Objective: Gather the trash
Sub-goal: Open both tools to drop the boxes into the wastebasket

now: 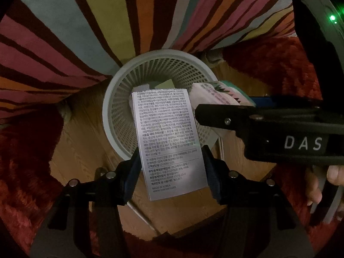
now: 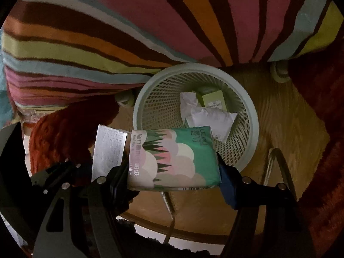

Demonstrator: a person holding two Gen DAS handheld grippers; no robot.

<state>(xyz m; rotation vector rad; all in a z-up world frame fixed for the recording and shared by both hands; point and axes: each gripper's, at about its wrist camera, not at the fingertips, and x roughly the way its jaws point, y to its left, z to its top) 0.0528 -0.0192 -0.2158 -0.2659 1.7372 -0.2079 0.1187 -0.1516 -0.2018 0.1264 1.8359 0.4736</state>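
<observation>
My left gripper [image 1: 172, 167] is shut on a white printed carton [image 1: 169, 137], which it holds upright over the near rim of a pale lattice waste basket [image 1: 120, 99]. My right gripper [image 2: 174, 172] is shut on a green and white tissue pack [image 2: 174, 159], just short of the same basket [image 2: 251, 116]. Inside the basket lie crumpled white paper [image 2: 210, 118] and a small green box [image 2: 214, 103]. The tissue pack [image 1: 217, 94] and the right gripper's black body [image 1: 268, 126] enter the left wrist view from the right. The white carton [image 2: 108, 148] shows at the left of the right wrist view.
The basket stands on a wooden floor [image 2: 286, 124] against a striped blanket [image 1: 75, 32] that hangs behind it. Shaggy red rug [image 1: 23, 161] lies on both sides. A thin metal frame [image 2: 277, 167] runs along the floor near the basket. A hand [image 1: 322, 182] shows at the right edge.
</observation>
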